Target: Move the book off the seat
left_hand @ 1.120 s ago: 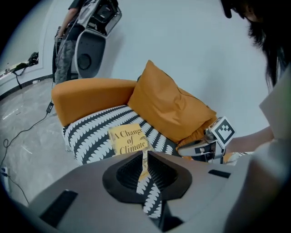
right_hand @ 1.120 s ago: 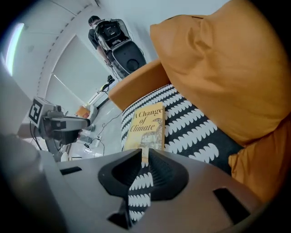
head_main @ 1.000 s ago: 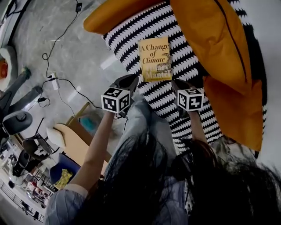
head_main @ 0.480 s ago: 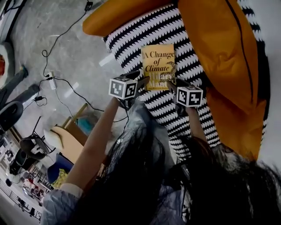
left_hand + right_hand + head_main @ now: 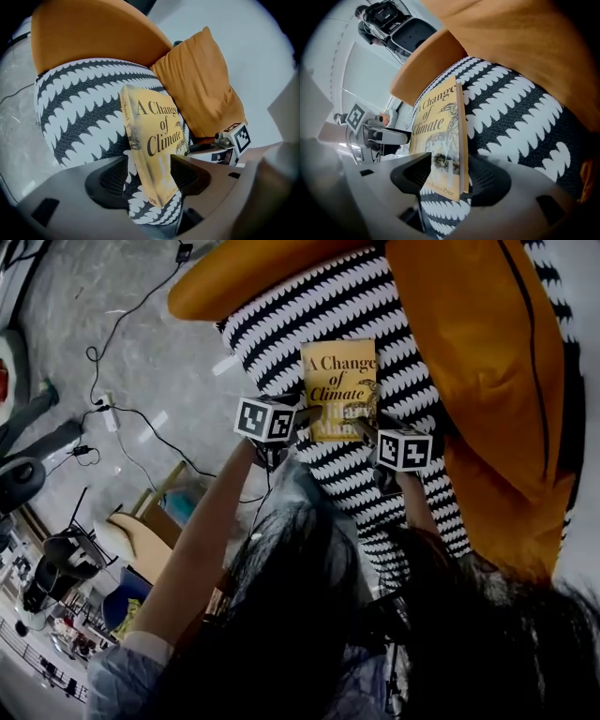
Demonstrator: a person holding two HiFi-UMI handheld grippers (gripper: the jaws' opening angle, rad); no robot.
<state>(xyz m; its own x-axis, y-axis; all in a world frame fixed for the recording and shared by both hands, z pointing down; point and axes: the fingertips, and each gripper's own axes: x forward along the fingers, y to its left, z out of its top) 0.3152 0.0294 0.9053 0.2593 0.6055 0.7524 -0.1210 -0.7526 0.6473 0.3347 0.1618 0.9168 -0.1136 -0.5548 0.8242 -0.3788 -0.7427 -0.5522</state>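
The yellow book [image 5: 337, 385], titled "A Change of Climate", lies on the black-and-white patterned seat [image 5: 281, 315]. My left gripper [image 5: 302, 418] is at its near left corner and my right gripper [image 5: 364, 427] at its near right corner. In the left gripper view the book [image 5: 157, 140] has its corner between the jaws of the left gripper [image 5: 150, 176], which are opening, with gaps beside the pads. In the right gripper view the book's [image 5: 440, 126] lower edge sits between the right gripper's [image 5: 447, 176] opening jaws, not pressed.
An orange pillow [image 5: 469, 334] leans on the seat just right of the book. The orange chair shell [image 5: 244, 273] curves round the far left. Cables [image 5: 122, 413] and an office chair base [image 5: 28, 484] are on the floor at the left.
Both grippers have moved forward from below the book to its near corners, and their jaws have opened round it. The book has stayed in place on the seat.
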